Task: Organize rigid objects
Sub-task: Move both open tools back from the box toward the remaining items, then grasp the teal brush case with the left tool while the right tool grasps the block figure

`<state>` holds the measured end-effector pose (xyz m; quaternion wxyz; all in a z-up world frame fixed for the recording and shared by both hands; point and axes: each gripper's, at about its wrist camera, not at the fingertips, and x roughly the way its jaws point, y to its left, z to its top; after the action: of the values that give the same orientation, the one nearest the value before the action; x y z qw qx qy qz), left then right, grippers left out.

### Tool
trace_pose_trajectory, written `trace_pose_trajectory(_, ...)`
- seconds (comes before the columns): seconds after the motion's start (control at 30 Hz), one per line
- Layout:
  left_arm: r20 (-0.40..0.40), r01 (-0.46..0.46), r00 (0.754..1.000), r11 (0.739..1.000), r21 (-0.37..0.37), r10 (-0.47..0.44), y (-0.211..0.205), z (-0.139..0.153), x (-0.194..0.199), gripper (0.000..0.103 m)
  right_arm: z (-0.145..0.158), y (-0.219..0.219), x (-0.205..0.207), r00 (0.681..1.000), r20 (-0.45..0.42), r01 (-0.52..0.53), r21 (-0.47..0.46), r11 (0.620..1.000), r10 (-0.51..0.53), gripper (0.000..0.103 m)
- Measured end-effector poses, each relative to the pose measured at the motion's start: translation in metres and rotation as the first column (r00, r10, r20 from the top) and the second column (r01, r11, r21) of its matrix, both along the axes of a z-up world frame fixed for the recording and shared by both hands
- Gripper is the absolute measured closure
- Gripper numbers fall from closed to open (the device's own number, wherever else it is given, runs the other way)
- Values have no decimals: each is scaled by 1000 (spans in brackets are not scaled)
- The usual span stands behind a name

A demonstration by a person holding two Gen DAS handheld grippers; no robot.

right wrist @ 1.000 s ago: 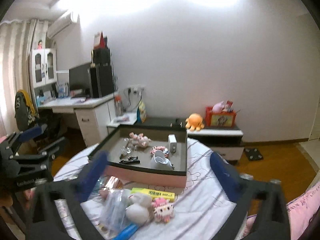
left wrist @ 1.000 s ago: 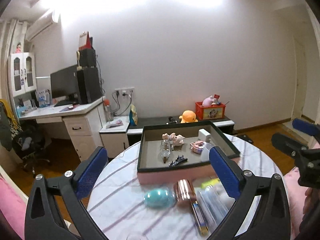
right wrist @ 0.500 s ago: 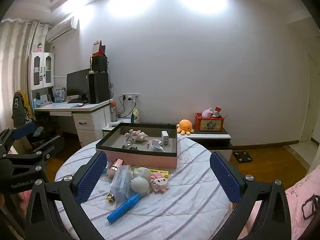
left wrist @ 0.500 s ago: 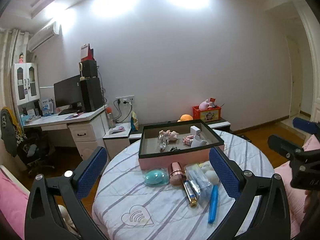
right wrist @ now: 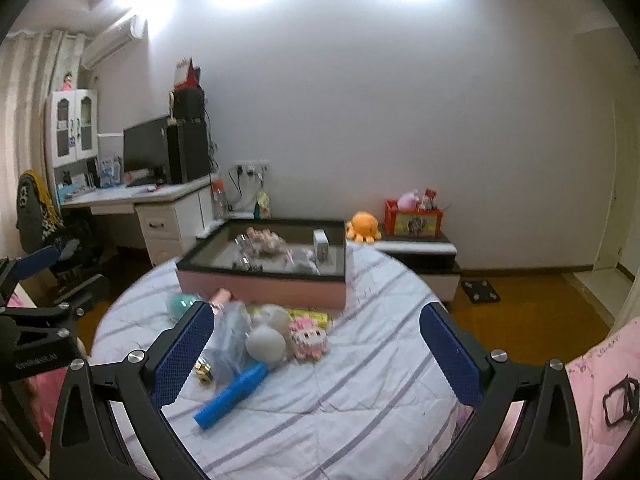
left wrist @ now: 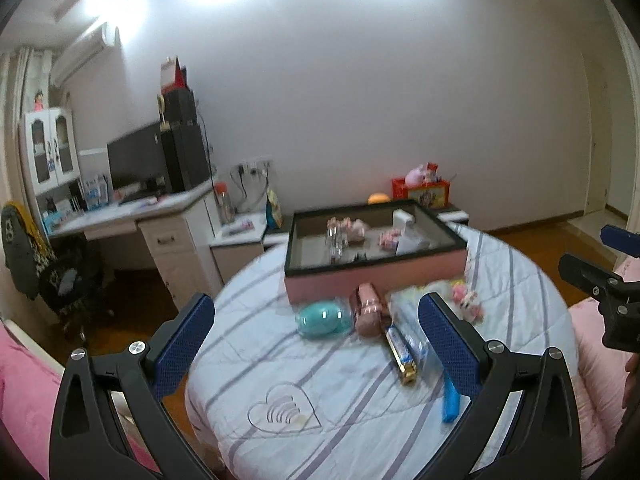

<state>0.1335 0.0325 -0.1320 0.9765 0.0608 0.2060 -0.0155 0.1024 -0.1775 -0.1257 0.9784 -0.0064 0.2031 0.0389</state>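
Note:
A pink box with a dark rim [left wrist: 376, 276] [right wrist: 260, 284] stands at the far side of a round table; it holds several small items. In front of it lie a teal egg-shaped case [left wrist: 322, 319] [right wrist: 181, 305], a rose-gold cylinder [left wrist: 367, 310], a gold harmonica [left wrist: 401, 356], a clear plastic bag [right wrist: 230, 340], a blue tube [right wrist: 232, 396] [left wrist: 451, 398], a pale round object [right wrist: 266, 345] and a pink block toy [right wrist: 309, 338] [left wrist: 466, 300]. My left gripper [left wrist: 316, 344] and my right gripper [right wrist: 316, 356] both hover open and hold nothing, above the near part of the table.
The table wears a white cloth with purple stripes [left wrist: 320, 380]. A desk with a monitor [left wrist: 140, 200] stands at the left, a low cabinet with an orange plush [right wrist: 363, 227] and a red box [right wrist: 414, 220] sits behind. Pink bedding [right wrist: 600, 380] borders the table's right.
Both views pulled back from the box about a second ago, then tilted down toward the table. Objects on the cloth now sit between the fingers. Both grippers stayed open.

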Motion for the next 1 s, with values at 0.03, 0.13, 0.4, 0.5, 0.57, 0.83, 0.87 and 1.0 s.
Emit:
trace_pose_trajectory(0.03, -24, 0, 1000, 1000, -8, 0, 2, -6, 5, 0, -5, -2, 3, 1000, -14, 4, -1, 1000, -4, 0)
trace_pose_trajectory(0.13, -79, -5, 997, 1000, -25, 3, 7, -21, 16, 0, -21, -5, 18, 997, -72, 26, -18, 1000, -27, 0)
trace_pose_trajectory(0.4, -203, -48, 978, 998, -31, 41, 21, -58, 52, 0, -74, -7, 84, 967, -253, 15, -92, 996, -38, 0)
trace_pose_trajectory(0.5, -227, -56, 973, 998, -26, 49, 26, -65, 61, 0, -87, -6, 109, 950, -311, -8, -107, 994, -26, 0)
trace_pose_trajectory(0.57, -242, -55, 969, 998, -25, 47, 28, -69, 67, 0, -95, -6, 123, 936, -351, -24, -110, 994, -16, 0)
trace_pose_trajectory(0.83, -310, -18, 951, 997, -71, -5, 34, -85, 103, 0, -104, -8, 150, 903, -412, -142, -9, 990, 126, 34)
trace_pose_trajectory(0.87, -323, -14, 946, 996, -86, -15, 34, -88, 110, 0, -105, -8, 151, 898, -418, -153, 2, 988, 140, 43)
trace_pose_trajectory(1.0, -350, -20, 937, 995, -102, -17, 34, -95, 131, 0, -104, -12, 148, 899, -416, -148, 11, 989, 139, 57)
